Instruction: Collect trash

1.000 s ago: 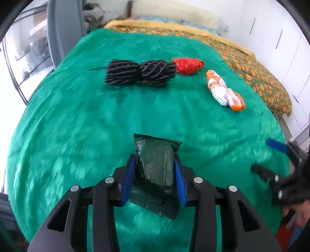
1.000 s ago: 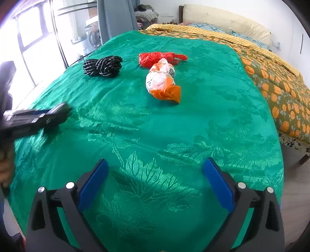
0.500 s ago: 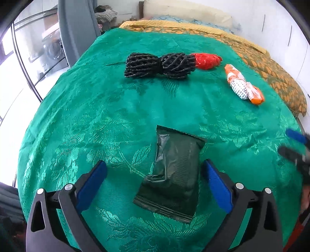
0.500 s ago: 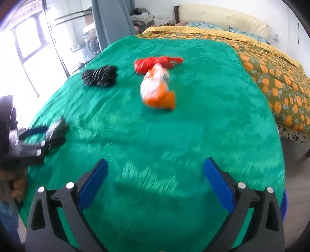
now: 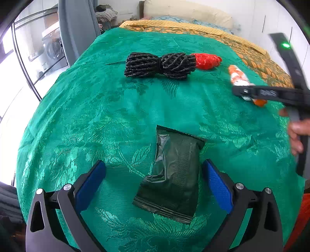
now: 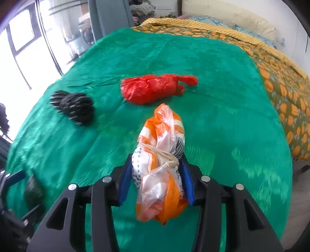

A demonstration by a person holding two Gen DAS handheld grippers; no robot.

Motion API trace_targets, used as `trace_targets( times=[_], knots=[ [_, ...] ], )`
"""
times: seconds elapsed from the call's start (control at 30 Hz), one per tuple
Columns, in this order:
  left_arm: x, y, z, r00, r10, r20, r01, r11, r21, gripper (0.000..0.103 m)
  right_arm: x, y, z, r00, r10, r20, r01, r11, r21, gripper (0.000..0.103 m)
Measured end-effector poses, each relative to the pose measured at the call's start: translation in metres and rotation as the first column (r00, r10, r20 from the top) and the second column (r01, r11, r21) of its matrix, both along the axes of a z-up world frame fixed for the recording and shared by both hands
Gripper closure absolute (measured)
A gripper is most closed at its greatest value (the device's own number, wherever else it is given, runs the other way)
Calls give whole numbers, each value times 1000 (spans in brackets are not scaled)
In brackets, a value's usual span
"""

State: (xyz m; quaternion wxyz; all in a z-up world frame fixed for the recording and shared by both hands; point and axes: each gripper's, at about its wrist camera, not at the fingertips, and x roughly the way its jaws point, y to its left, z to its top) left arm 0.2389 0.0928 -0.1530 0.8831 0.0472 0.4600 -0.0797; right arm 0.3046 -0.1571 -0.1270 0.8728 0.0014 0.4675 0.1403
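Note:
A dark green wrapper [image 5: 172, 174] lies flat on the green bedspread [image 5: 96, 116], between the blue pads of my open left gripper [image 5: 154, 177], which does not touch it. My right gripper [image 6: 156, 172] is shut on an orange-and-white plastic bag bundle [image 6: 161, 164] tied with string; it also shows in the left wrist view [image 5: 238, 77], partly hidden behind the right gripper's body [image 5: 271, 95]. A red plastic bag [image 6: 153, 88] lies beyond it, seen too in the left wrist view [image 5: 206, 61].
A black coiled rope bundle [image 5: 159, 65] lies mid-bed next to the red bag, also in the right wrist view [image 6: 74, 105]. An orange-patterned blanket [image 6: 281, 77] covers the bed's right side. Pillows [image 5: 186, 10] lie at the headboard. A window [image 5: 29, 48] is at left.
My left gripper opened and let the dark green wrapper drop onto the bedspread. My right gripper moved forward to the orange-and-white bag and shut on it.

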Motion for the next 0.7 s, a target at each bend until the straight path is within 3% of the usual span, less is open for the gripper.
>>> trace_targets(
  times=[0.17, 0.3, 0.37, 0.4, 0.43, 0.53, 0.7],
  knots=[
    [0, 0, 0, 1000, 1, 1, -1, 1000, 4, 6, -77, -9, 19, 996, 91, -4, -91, 996, 8, 58],
    [-2, -1, 0, 1000, 4, 1, -4, 1000, 6, 6, -131, -4, 15, 990, 141, 0, -141, 990, -17, 58],
    [-1, -1, 0, 1000, 3, 1, -3, 1000, 5, 6, -135, 1, 6, 991, 132, 17, -130, 990, -57, 47],
    [-1, -1, 0, 1000, 3, 1, -3, 1000, 5, 6, -136, 2, 0, 992, 124, 28, -122, 990, -78, 26],
    [-1, -1, 0, 1000, 3, 1, -3, 1000, 5, 6, -138, 3, -5, 993, 110, 40, -106, 991, -88, 20],
    [-1, -1, 0, 1000, 2, 1, -2, 1000, 5, 6, -134, -1, -11, 996, 70, 54, -68, 997, -43, 16],
    [-1, -1, 0, 1000, 3, 1, -3, 1000, 5, 6, -131, -1, -11, 997, 61, 52, -59, 997, -48, 13]
  ],
)
